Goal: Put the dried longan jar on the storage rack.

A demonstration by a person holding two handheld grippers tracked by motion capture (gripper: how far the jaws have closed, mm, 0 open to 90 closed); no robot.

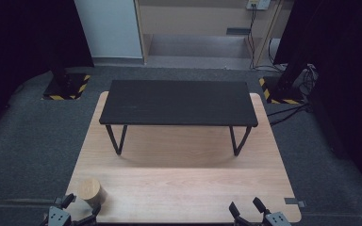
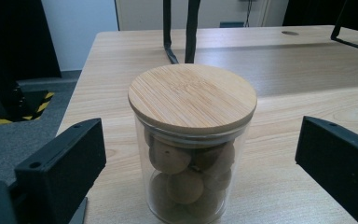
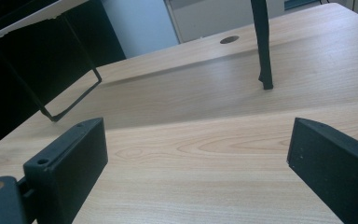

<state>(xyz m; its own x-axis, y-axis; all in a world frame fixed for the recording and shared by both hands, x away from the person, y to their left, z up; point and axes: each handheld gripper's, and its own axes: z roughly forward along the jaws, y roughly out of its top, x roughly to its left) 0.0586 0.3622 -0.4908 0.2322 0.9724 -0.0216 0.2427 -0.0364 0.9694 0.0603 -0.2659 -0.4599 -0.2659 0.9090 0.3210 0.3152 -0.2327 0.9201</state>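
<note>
The jar (image 2: 192, 144) stood upright near the tabletop's (image 1: 179, 183) near left corner, its long axis vertical, bamboo lid (image 2: 192, 97) up. Your left gripper (image 2: 200, 158) had its jaws wide apart around the jar without touching it; your right gripper (image 3: 196, 158) gaped, holding nothing.

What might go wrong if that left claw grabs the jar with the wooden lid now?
The jar stands near the table's front left corner, so a nudge from the left gripper might tip it off the edge. Its glass wall looks smooth, so the open jaws may slip. The wooden lid may just rest on top, so lifting by it could leave the jar behind.
</note>
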